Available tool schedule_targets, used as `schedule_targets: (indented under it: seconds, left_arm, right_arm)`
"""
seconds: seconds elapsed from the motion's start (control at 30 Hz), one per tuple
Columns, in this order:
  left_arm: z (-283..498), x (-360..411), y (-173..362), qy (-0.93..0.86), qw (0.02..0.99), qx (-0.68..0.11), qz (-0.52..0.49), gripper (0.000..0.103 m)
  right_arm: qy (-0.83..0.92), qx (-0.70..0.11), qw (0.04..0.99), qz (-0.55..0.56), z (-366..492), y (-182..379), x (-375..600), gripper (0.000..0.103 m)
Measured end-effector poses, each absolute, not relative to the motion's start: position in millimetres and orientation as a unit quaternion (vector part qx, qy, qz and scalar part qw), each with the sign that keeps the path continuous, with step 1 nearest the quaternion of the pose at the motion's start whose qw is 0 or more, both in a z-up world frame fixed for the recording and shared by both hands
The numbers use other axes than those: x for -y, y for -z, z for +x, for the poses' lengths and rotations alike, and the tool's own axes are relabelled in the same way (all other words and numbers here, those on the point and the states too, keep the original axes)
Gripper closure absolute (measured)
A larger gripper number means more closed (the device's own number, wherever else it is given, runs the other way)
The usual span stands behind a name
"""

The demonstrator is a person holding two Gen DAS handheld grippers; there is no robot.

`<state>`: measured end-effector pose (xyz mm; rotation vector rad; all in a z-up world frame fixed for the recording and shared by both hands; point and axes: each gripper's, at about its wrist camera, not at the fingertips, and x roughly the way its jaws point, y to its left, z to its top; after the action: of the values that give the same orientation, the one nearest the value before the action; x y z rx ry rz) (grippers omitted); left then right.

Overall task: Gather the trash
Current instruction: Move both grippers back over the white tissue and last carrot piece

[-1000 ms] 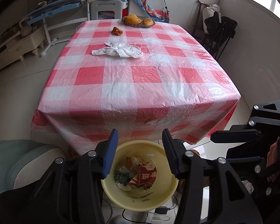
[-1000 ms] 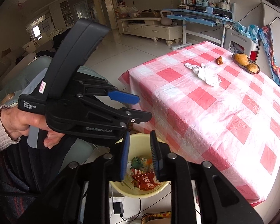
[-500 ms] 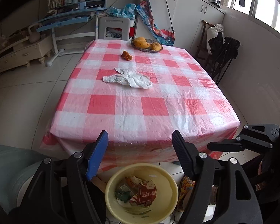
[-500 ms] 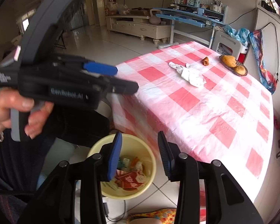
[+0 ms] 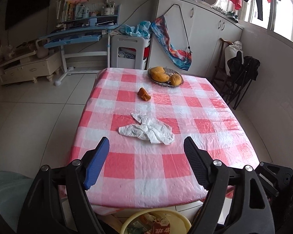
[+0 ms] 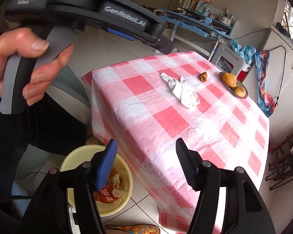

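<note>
Tissue [image 5: 147, 131], crumpled and white, lies near the middle of the checked tabletop [image 5: 205, 124], with a small orange-brown scrap [image 5: 144, 94] beyond it and a basket of mangoes [image 5: 165, 76] at the far end. The left gripper [image 5: 146, 152] hangs over the near edge, its jaws released and just widened with nothing between them; the right gripper [image 6: 144, 152], likewise empty, has its jaws just spread above the table's corner, next to the yellow bin [image 6: 125, 177] on the floor, which already holds wrappers. The next pickup is probably the tissue: come down steeply, straddle its thickest fold, and pinch low enough to gather the paper without catching the plastic cloth.
</note>
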<state>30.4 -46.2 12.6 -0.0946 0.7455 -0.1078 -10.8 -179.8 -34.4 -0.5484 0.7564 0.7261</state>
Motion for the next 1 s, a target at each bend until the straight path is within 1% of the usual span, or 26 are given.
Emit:
schedule_targets:
  seconds: [0.13,0.53,1.0]
  left_arm:
    - [55,42,-6,0.047,0.927,-0.369,-0.049,0.028]
    - [114,47,17,0.049,0.922,-0.380,-0.052,0.028]
    - [159,44,33,0.050,0.916,-0.394,-0.059,0.026]
  right_arm:
    - [-0.343,-0.345,0.828,-0.278,-1,36,170,0.037]
    - [-0.348,-0.334,0.826,-0.292,37,46,151,0.036]
    - [-0.338,-0.330,0.827,-0.303,54,52,139,0.034]
